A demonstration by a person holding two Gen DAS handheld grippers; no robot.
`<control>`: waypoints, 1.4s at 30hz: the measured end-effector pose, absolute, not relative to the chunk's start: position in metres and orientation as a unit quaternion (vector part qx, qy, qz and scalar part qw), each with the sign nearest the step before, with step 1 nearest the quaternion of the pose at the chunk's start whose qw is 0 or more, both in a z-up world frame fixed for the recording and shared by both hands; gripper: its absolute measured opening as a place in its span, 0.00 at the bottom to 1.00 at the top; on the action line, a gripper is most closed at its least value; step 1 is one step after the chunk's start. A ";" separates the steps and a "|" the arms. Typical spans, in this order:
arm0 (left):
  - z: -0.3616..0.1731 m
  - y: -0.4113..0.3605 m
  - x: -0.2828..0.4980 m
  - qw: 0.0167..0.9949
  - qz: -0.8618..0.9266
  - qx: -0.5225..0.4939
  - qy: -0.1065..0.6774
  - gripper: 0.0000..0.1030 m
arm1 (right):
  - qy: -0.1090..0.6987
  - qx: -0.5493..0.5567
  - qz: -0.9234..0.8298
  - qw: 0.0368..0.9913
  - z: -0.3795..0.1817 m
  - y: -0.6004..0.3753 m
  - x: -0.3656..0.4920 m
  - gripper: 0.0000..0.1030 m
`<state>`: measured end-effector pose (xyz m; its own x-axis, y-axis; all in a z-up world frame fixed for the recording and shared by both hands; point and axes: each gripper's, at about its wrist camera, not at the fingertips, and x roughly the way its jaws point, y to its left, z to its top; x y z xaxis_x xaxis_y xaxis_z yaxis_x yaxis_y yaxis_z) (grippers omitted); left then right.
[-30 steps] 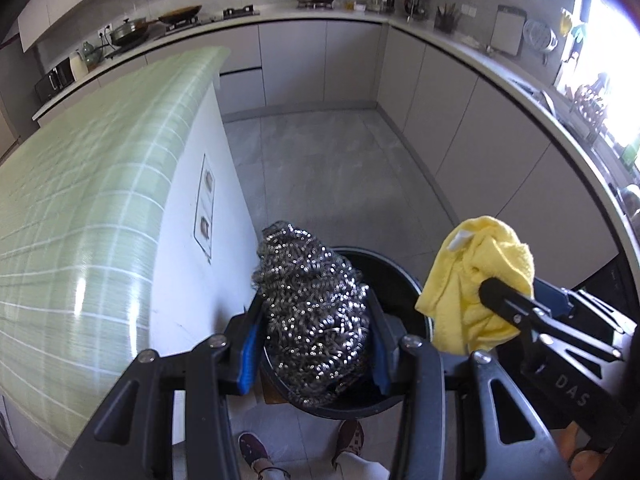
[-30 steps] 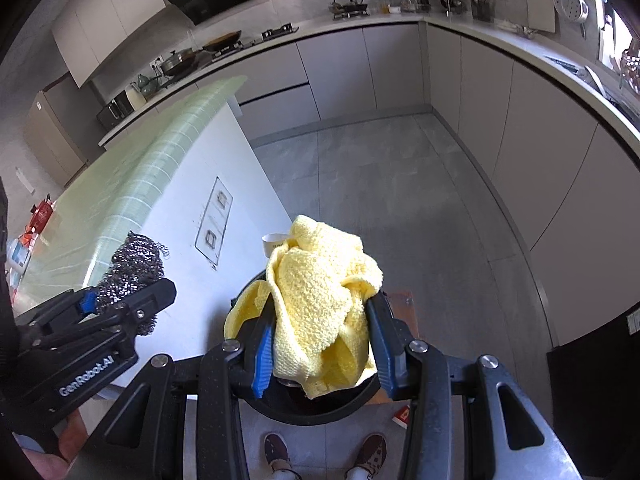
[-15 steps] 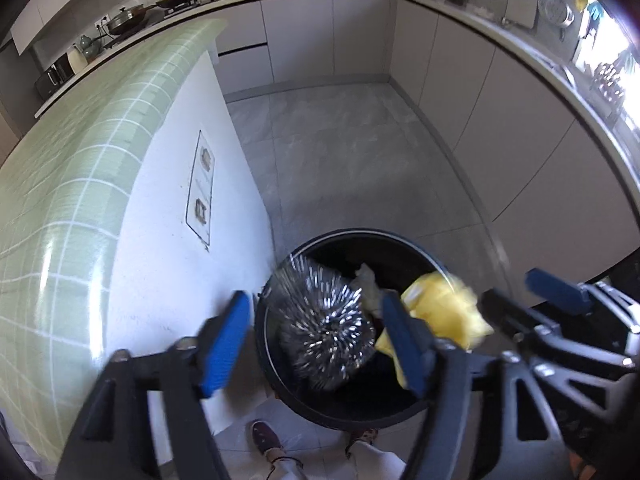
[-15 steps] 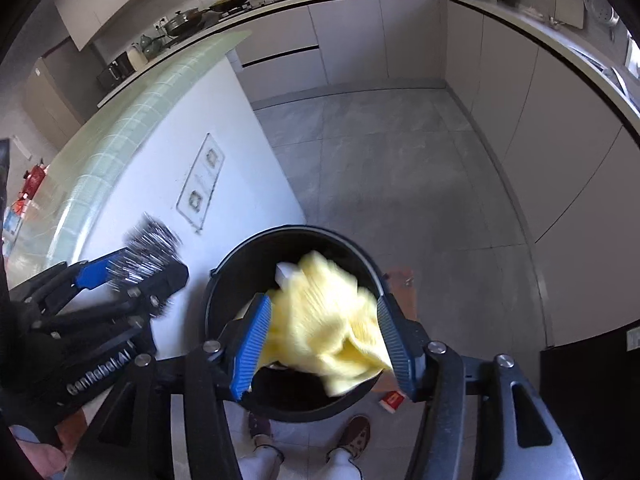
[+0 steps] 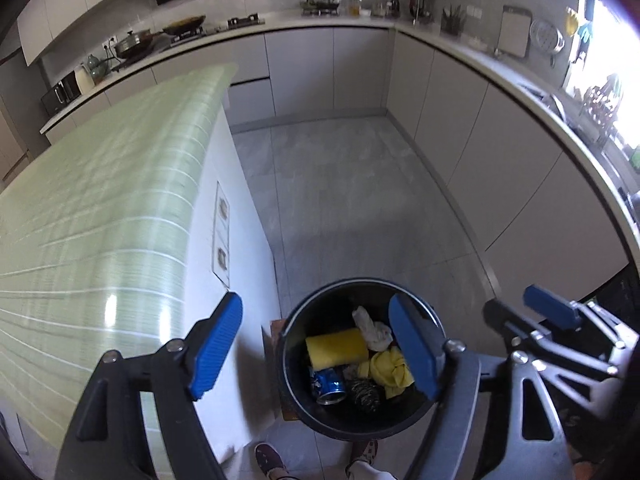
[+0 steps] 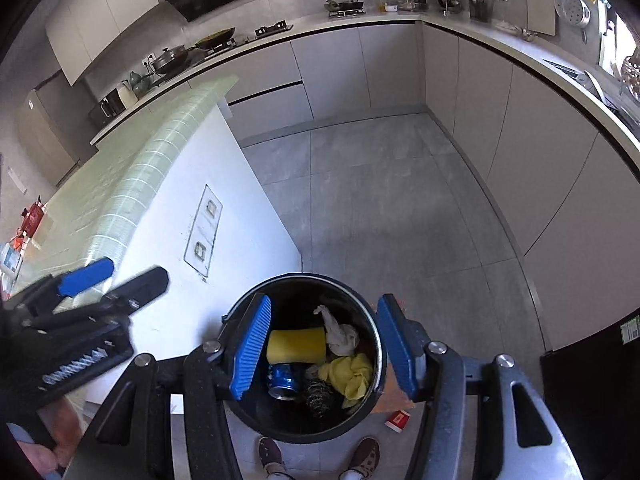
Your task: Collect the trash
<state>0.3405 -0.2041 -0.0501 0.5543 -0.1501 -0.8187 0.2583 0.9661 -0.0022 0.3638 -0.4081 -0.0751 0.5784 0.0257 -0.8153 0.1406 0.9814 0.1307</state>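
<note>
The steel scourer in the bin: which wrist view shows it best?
Right wrist: the steel scourer lies unobstructed between the can and yellow cloth. The left wrist view shows it darker, near the bin's wall.

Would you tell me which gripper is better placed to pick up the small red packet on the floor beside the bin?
Probably right: the red packet lies on the bin's right side, close under the empty, open right gripper; the left gripper, jaws opening and empty, hangs on the island side.

Bin (image 6: 376, 364) stands beside island (image 6: 240, 216); in it, cloth (image 6: 350, 374) right of can (image 6: 284, 380).
</note>
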 end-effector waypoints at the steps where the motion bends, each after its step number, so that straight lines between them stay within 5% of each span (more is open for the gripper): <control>1: -0.044 -0.199 0.340 0.882 -0.117 0.057 0.454 0.75 | 0.459 0.093 -0.033 0.883 -0.073 -0.404 0.362 0.56; 24: 0.002 -0.033 0.274 0.914 -0.094 0.005 0.394 0.89 | 0.418 0.088 -0.021 0.904 -0.016 -0.223 0.269 0.73; 42: -0.008 -0.057 0.186 0.922 -0.044 -0.003 0.384 0.89 | 0.403 0.036 0.011 0.914 0.002 -0.255 0.196 0.75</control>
<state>0.1856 -0.0566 -0.0082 0.7014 -0.0845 -0.7078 0.0795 0.9960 -0.0401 0.1961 -0.2548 0.0023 0.6745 0.0496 -0.7366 0.0077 0.9972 0.0742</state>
